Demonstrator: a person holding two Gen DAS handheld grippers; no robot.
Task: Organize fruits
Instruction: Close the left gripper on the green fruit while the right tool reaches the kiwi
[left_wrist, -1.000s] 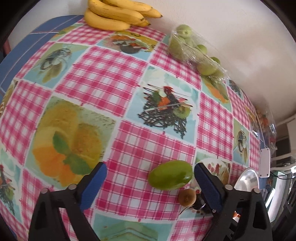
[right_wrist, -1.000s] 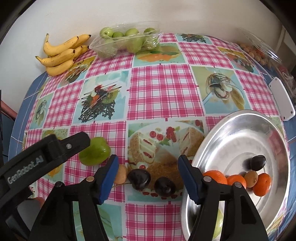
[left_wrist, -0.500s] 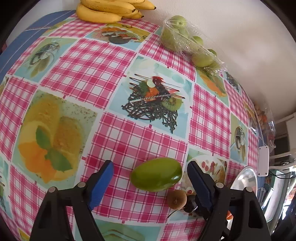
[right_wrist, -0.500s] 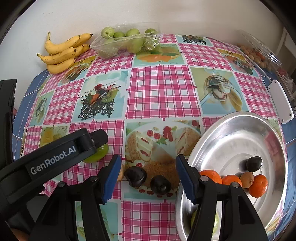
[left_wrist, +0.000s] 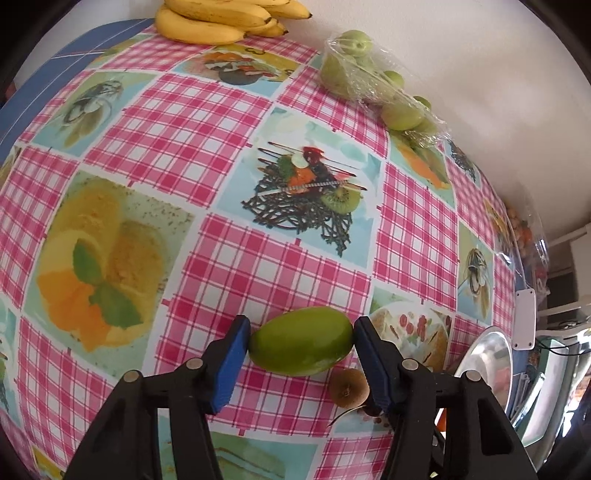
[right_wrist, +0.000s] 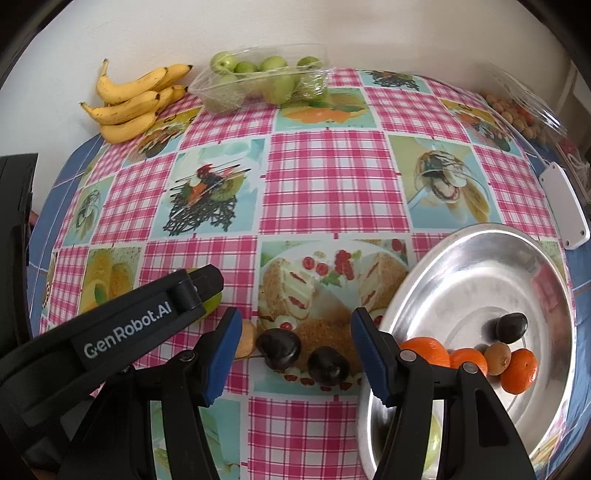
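Left claw (left_wrist: 301, 341) around 1 mango (left_wrist: 301, 340)

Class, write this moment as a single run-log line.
left gripper: closing around green mango | right gripper: open over two dark fruits | metal tray: oranges inside

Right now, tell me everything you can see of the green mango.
The green mango is a smooth, glossy, oblong fruit, evenly green and unblemished. It lies on its side on the checked tablecloth, lengthwise between the blue pads of the left gripper, whose jaws are closing onto its two ends. A small brown kiwi sits just beside it.
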